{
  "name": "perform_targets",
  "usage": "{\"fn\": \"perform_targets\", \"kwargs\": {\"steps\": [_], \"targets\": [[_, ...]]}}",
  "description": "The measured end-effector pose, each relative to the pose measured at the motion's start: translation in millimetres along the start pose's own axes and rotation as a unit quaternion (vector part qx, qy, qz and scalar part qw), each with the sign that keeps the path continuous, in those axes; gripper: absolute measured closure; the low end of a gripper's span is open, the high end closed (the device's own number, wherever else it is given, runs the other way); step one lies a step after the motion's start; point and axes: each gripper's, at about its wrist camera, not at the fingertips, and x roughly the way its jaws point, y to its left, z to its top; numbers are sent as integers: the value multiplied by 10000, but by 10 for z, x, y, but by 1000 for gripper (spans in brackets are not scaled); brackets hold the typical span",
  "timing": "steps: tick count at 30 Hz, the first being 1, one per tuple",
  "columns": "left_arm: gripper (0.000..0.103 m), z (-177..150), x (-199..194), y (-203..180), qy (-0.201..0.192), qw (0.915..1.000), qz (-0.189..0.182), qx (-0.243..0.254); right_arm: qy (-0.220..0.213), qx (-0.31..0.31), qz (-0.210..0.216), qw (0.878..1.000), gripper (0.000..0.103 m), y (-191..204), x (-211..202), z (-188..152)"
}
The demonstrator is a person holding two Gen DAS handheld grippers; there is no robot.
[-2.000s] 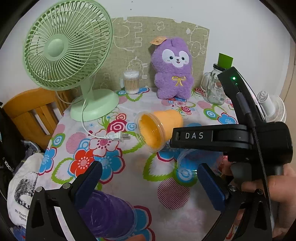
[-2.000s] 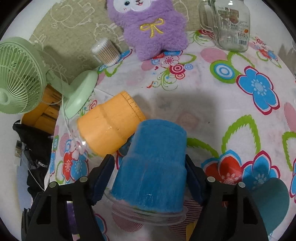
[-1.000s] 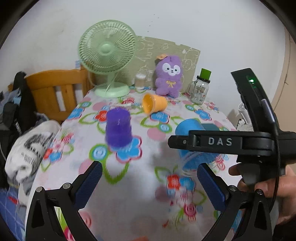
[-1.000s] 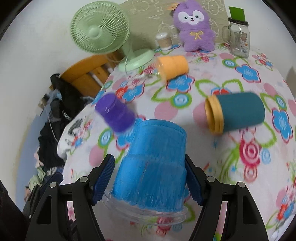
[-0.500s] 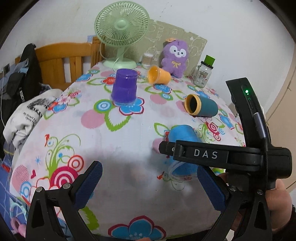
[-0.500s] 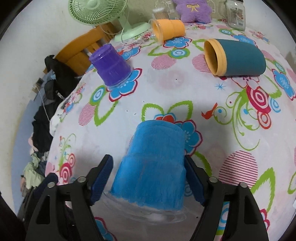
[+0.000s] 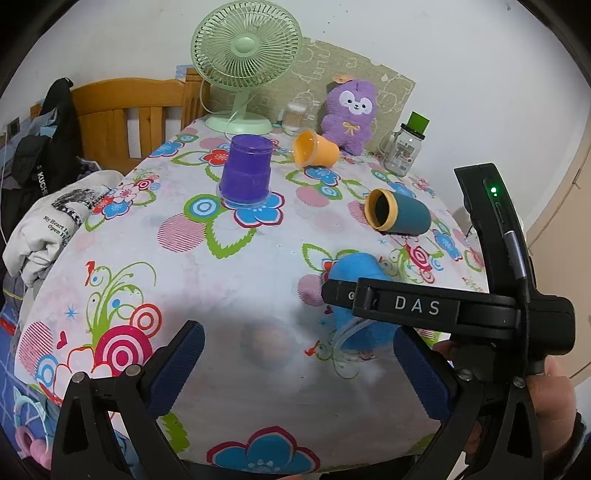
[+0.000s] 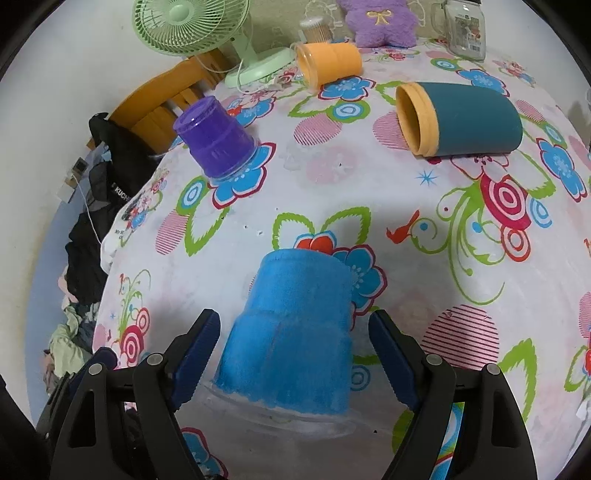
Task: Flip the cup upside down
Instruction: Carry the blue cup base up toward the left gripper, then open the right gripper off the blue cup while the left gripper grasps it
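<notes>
— Fingers of right gripper: open or closed?

— Open. 1 on each side of blue cup, with small gap on both sides, no touching.

— And position of blue cup?

— Upside down on counter. Wide clear rim down on flowered cloth, flat bottom up. Close to front edge of counter, between fingers of right gripper.

— Left gripper?

— Wide open too, with nothing between its fingers. Held above front part of counter, beside right gripper. From left wrist view, blue cup partly hidden behind black body of right gripper.

— Any other cups?

— Yes, 3 more, all well apart from blue cup. Purple cup upside down, farther back on left side. Orange cup lying on its side near base of green fan, mouth turned toward left. Teal cup with orange rim lying on its side on right side, mouth also toward left.

— And at back of counter?

— Green fan, then small container of cotton swabs, purple plush toy and glass jar with green lid. Behind counter on left, wooden chair with dark clothes on it.
</notes>
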Motion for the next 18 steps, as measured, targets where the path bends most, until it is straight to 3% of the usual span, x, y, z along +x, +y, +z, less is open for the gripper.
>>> {"fn": "perform_targets", "kwargs": {"steps": [5,8,18], "targets": [[0,30,-40,-73,-7,10000,-29,53,-107,-55,108,9999,17,10,-147,28],[0,45,-70,-113,-1,10000,-62,58,-306,-160,48,9994,5,16,-286,36],[0,138,-144,-289,-59,9998,-140,150,-787,-97,-259,9965,5,-248,-606,58]]}}
